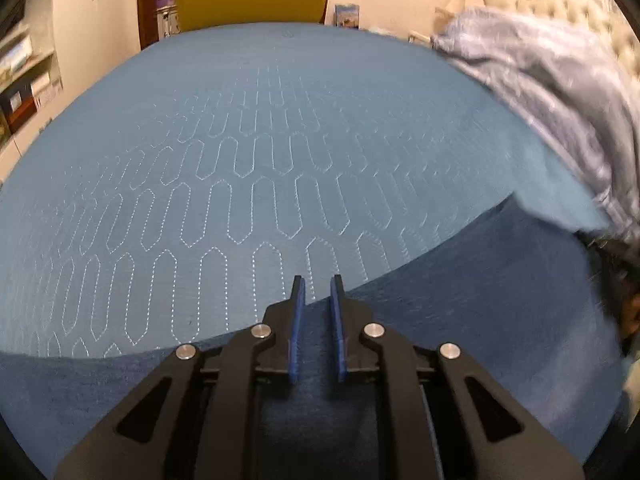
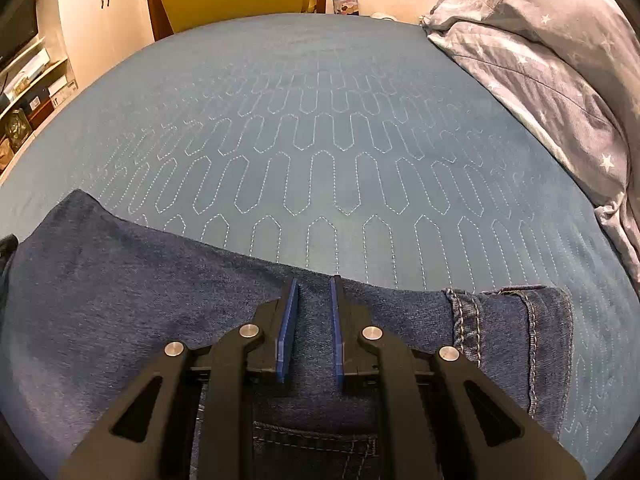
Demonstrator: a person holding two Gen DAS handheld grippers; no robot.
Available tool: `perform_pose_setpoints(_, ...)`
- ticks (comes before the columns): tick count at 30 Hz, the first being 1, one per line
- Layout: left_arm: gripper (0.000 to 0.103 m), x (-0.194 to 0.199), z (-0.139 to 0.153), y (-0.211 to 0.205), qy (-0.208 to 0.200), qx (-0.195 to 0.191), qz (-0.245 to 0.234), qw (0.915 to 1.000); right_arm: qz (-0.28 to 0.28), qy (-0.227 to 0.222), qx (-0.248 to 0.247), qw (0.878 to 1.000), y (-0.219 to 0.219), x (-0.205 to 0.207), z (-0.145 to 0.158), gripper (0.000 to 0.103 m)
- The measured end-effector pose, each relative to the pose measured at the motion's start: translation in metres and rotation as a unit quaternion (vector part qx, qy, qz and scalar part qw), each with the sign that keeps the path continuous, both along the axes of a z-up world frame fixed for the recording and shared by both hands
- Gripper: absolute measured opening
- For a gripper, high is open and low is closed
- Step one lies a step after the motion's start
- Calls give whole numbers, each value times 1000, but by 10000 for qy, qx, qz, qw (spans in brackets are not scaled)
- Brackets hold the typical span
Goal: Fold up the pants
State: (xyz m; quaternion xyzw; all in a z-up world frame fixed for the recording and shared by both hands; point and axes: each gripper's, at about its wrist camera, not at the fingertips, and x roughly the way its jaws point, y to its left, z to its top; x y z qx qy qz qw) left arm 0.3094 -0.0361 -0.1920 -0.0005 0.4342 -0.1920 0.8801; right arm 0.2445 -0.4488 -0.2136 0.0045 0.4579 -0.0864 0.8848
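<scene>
Lying across the near part of a bed (image 2: 320, 120) with a blue quilted cover, the pants (image 2: 120, 280) are dark denim and spread flat from left to right. Their far edge runs just at the tips of both tools. A bunched duvet with stars (image 2: 540, 60) sits at the far right, well apart from the denim.

In the right wrist view a stitched leg hem (image 2: 532, 340) lies at the right end, and pocket stitching (image 2: 312, 436) shows near the camera. I therefore judge that the legs are already laid along each other and one more fold is in hand.

The right gripper (image 2: 316, 280) points down onto the far edge of the denim. Its fingers (image 2: 289, 320) stand close together with cloth filling the narrow gap, so they seem clamped on the pants.

The left gripper (image 1: 318, 278) is over the same far edge of the pants (image 1: 480, 280), further to the left. Its fingers (image 1: 298, 320) are also close together with denim seen between them, but this view is blurred and I cannot tell if they really pinch it.

The next move, I think, calls for both grips to be firm on the same edge. Then both hands should lift together and carry it evenly, so that the layer does not slip or twist.
</scene>
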Motion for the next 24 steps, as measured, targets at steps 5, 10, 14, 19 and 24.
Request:
perform_pose_setpoints(5,22,1,-12,-21,77,727,37,9973,-27,-195,496,9986,-19,-8,14,11)
perform_pose_setpoints(10,50,-34,20,1,-603,179,762,9951,-485,-818,146,9954,-38,-81,63,66)
perform_pose_setpoints(14,51,-106,36,-25,-674,-253,327,9969,-520,-722,37,9960,-44,-146,63,66)
perform_pose_setpoints(19,42,-184,8,-76,-308,-167,-50,9994,-405,173,-730,9964,-40,-181,6,59)
perform_pose_setpoints(24,39,-238,4,-126,-468,106,-667,9966,-113,36,-1256,9920,-28,-207,-4,59)
